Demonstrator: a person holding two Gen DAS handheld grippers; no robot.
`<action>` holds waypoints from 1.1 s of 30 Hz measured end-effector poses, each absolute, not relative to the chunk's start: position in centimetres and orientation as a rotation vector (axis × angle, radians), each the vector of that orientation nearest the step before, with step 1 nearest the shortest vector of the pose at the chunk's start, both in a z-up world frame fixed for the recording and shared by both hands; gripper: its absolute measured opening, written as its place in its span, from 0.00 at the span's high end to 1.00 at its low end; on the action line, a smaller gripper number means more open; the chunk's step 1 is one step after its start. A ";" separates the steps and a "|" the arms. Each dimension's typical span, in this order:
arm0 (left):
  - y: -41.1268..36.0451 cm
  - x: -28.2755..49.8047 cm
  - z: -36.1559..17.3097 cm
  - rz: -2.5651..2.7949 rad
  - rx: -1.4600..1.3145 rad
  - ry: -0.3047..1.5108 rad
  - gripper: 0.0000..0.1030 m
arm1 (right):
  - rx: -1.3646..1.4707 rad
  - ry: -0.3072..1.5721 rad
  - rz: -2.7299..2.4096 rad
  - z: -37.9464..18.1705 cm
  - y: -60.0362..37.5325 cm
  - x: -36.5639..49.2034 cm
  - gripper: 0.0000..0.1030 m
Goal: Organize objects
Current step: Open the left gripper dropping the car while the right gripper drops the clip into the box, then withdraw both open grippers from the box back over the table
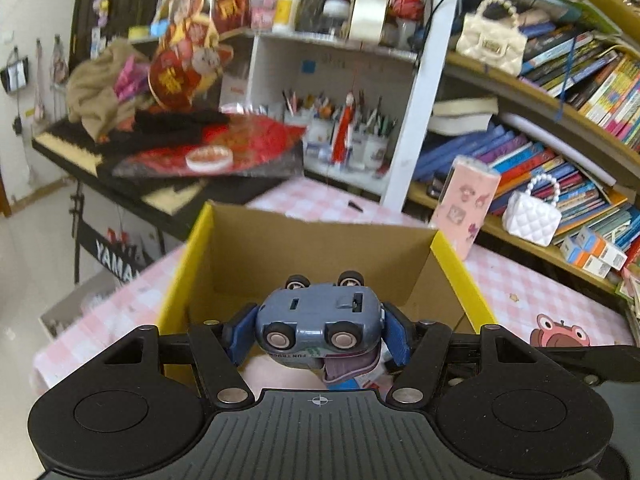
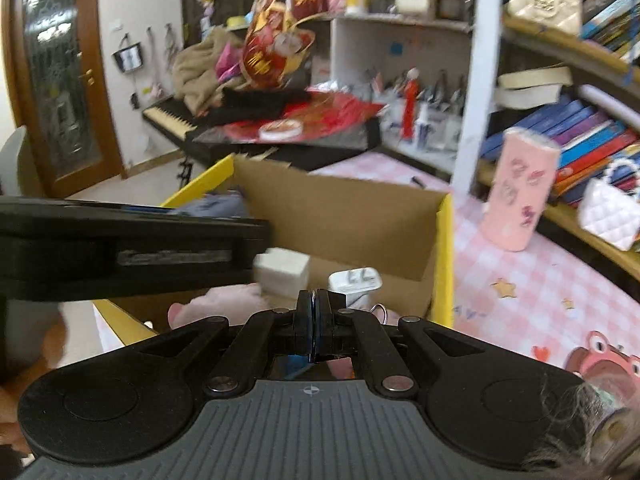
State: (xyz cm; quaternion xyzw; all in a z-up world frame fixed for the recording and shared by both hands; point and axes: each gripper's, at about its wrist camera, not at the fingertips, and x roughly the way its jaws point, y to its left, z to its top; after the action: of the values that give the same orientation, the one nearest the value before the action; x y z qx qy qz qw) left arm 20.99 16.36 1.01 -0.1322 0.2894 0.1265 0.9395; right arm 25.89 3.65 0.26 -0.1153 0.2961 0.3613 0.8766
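The left gripper (image 1: 317,330) held a toy car (image 1: 318,320) upside down, its blue pads pressing on the car's two sides, wheels up, over the open cardboard box (image 1: 320,248). The car was smooth grey-blue plastic, rounded, with four small pale wheels and a purple flap hanging from its lower end. The box was plain brown board inside with yellow outer faces, standing on a table (image 1: 540,292) covered in pink checked cloth printed with stars. The right gripper (image 2: 314,322) had its jaws clenched together with nothing between them, at the box's near edge. Inside the box lay a white plug (image 2: 354,282) with two prongs, a white block (image 2: 282,270) and something soft and pink (image 2: 224,302), perhaps a plush toy, too blurred to tell
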 end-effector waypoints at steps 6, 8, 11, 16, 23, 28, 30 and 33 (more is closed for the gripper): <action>16.8 23.3 -0.9 0.269 -0.308 0.672 0.37 | -0.312 0.674 0.808 -1.2 5.3 27.1 0.98; 16.7 23.8 -1.3 0.272 -0.299 0.692 0.37 | -0.325 0.707 0.811 -1.7 5.7 27.6 0.97; 16.6 24.5 -2.0 0.266 -0.280 0.734 0.37 | -0.302 0.732 0.808 -1.9 5.5 28.1 0.97; 16.4 24.8 -2.5 0.241 -0.256 0.758 0.29 | -0.298 0.731 0.796 -1.8 5.2 28.2 0.97; 15.8 22.4 0.2 0.221 -0.231 0.616 0.18 | -0.297 0.612 0.768 -0.1 3.7 26.0 0.76; 15.3 19.7 2.9 0.214 -0.201 0.501 0.16 | -0.251 0.529 0.716 2.0 1.7 24.0 0.75; 15.3 18.4 3.8 0.212 -0.195 0.468 0.13 | -0.228 0.503 0.680 2.7 0.8 23.3 0.71; 15.3 16.2 4.3 0.211 -0.197 0.443 0.12 | -0.180 0.489 0.610 3.6 -0.7 22.1 0.70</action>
State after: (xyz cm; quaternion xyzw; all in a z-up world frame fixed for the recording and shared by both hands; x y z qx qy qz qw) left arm 16.19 15.32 4.34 -0.0973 0.2188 0.1043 0.9653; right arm 22.07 -0.72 3.58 -0.0874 0.2380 0.2970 0.9206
